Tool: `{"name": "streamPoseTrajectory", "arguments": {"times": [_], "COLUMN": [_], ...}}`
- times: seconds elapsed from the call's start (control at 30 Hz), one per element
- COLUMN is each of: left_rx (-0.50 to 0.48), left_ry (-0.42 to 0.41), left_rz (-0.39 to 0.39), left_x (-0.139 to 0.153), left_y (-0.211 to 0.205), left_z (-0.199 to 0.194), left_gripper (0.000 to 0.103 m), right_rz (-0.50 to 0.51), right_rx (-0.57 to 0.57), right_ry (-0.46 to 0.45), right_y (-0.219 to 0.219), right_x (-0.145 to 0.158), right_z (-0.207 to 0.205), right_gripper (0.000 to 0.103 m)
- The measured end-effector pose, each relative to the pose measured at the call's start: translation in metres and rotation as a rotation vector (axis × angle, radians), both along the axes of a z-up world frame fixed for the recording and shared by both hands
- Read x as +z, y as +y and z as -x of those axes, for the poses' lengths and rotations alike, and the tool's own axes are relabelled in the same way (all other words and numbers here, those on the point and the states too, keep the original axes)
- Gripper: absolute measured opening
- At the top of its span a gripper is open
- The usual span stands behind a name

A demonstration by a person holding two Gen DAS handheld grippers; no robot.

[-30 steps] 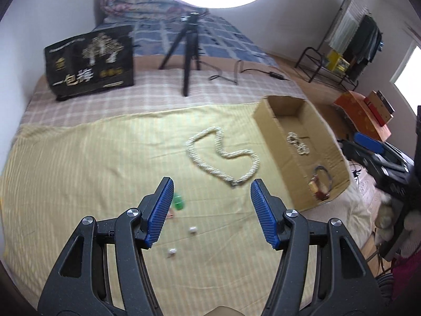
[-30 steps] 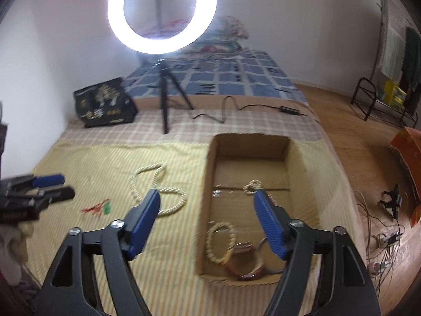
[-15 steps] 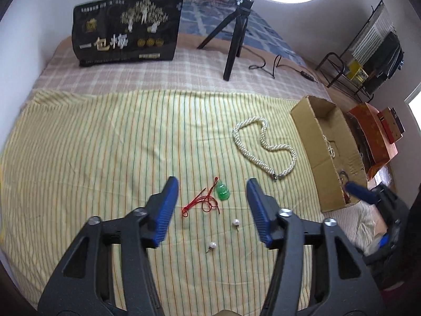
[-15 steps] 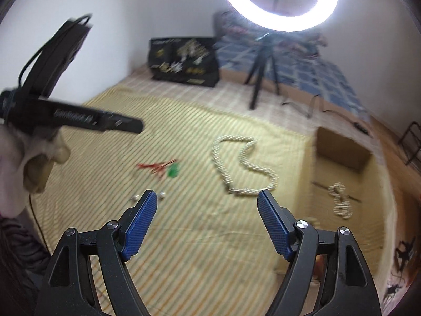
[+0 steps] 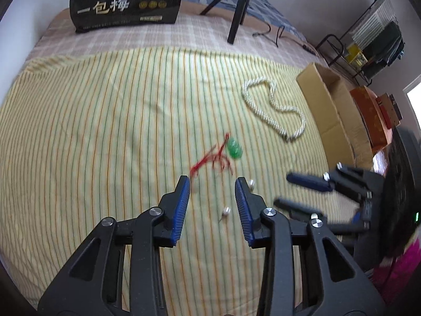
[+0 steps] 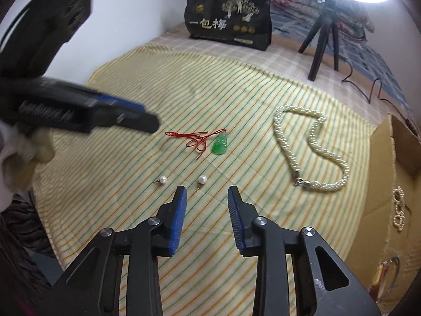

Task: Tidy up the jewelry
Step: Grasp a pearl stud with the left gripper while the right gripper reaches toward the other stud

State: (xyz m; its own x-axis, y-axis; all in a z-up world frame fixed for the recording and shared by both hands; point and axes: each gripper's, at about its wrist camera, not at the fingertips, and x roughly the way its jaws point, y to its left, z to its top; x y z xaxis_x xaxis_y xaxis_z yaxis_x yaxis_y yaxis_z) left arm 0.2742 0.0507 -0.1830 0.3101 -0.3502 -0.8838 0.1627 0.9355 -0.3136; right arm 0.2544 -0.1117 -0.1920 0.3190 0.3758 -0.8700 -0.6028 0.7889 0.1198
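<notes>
On the striped yellow cloth lie two pearl earrings, a green pendant on a red cord, and a twisted pearl necklace. My left gripper hovers low over the cloth, its jaws closing. One pearl earring lies on the cloth between them, untouched; the other is just outside its right finger. My right gripper points at the nearer earring, its jaws closing with nothing between them. Each gripper also shows, blurred, in the other's view: the right gripper and the left gripper.
An open cardboard box at the right holds a pearl bracelet and other pieces. A black printed bag and a tripod with a ring light stand at the back. A cable trails near the box.
Both grippers have come down toward the cloth and their jaws have narrowed. The right one swung left from over the box to the earrings. The left one now frames an earring.
</notes>
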Motion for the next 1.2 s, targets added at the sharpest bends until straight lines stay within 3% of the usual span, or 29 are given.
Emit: {"name": "streamPoseTrajectory", "arguments": {"times": [0.07, 0.37, 0.77, 0.8, 1.13, 1.2], "left_rx": [-0.015, -0.11, -0.211, -0.214, -0.221, -0.218], "left_ry": [0.013, 0.025, 0.005, 0.006, 0.004, 0.002], "left_rz": [0.001, -0.023, -0.115, -0.122, -0.156, -0.16], "left_x": [-0.005, -0.019, -0.033, -0.034, -0.045, -0.046], "left_y": [0.001, -0.015, -0.044, -0.046, -0.051, -0.052], "left_z": [0.006, 0.023, 0.024, 0.024, 0.021, 0.021], "left_gripper": [0.028, 0.028, 0.026, 0.02, 0.019, 0.015], "right_rz": [0.005, 0.035, 0.054, 0.057, 0.053, 0.056], "right_rx": [0.011, 0.049, 0.072, 0.075, 0.08, 0.081], "right_ry": [0.006, 0.024, 0.022, 0.02, 0.02, 0.017], "right_y": [0.003, 0.02, 0.024, 0.025, 0.024, 0.025], "right_x": [-0.004, -0.023, -0.032, -0.033, -0.035, -0.035], "right_z": [-0.002, -0.013, -0.019, -0.019, -0.019, -0.019], "right_gripper": [0.023, 0.02, 0.017, 0.017, 0.017, 0.017]}}
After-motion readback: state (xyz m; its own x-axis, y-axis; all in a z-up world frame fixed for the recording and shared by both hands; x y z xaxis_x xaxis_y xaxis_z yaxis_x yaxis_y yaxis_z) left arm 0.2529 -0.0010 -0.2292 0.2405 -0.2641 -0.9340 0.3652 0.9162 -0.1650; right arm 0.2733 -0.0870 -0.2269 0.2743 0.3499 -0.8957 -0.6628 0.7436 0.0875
